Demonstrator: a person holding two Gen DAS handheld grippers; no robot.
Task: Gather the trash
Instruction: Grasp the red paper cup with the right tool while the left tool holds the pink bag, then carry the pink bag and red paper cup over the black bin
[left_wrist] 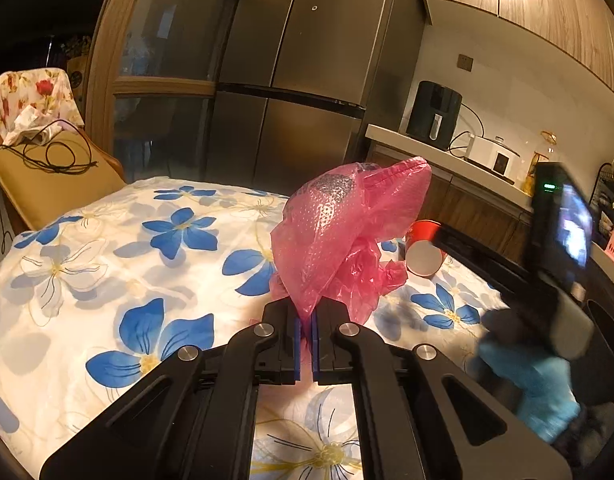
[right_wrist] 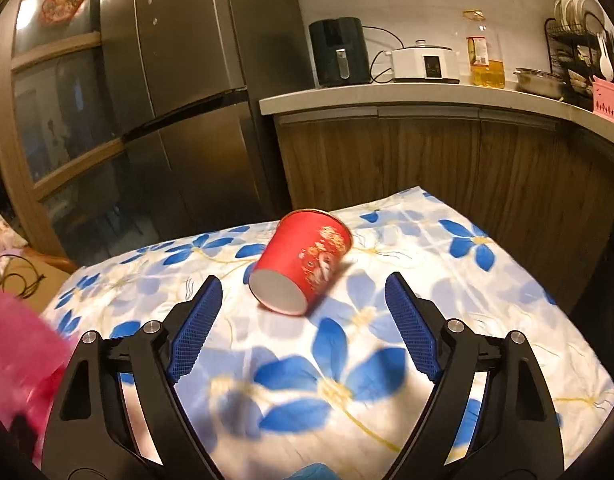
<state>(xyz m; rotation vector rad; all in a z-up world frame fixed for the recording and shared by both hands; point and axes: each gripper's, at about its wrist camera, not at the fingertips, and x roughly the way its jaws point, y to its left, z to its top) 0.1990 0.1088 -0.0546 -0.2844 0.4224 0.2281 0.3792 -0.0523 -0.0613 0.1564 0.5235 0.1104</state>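
My left gripper (left_wrist: 306,320) is shut on a crumpled pink plastic bag (left_wrist: 339,232) and holds it above the flowered tablecloth (left_wrist: 127,264). The bag also shows blurred at the left edge of the right wrist view (right_wrist: 19,352). A red paper cup (right_wrist: 303,262) lies on its side on the cloth, its white bottom toward me; in the left wrist view it (left_wrist: 425,248) lies behind the bag. My right gripper (right_wrist: 303,300) is open, its blue pads (right_wrist: 195,328) on either side of the cup and just short of it.
A steel fridge (right_wrist: 179,100) stands behind the table. A counter (right_wrist: 387,98) holds an air fryer (right_wrist: 339,52), a cooker, an oil bottle and a dish rack. A chair with a cushion and cable (left_wrist: 47,176) stands at the left.
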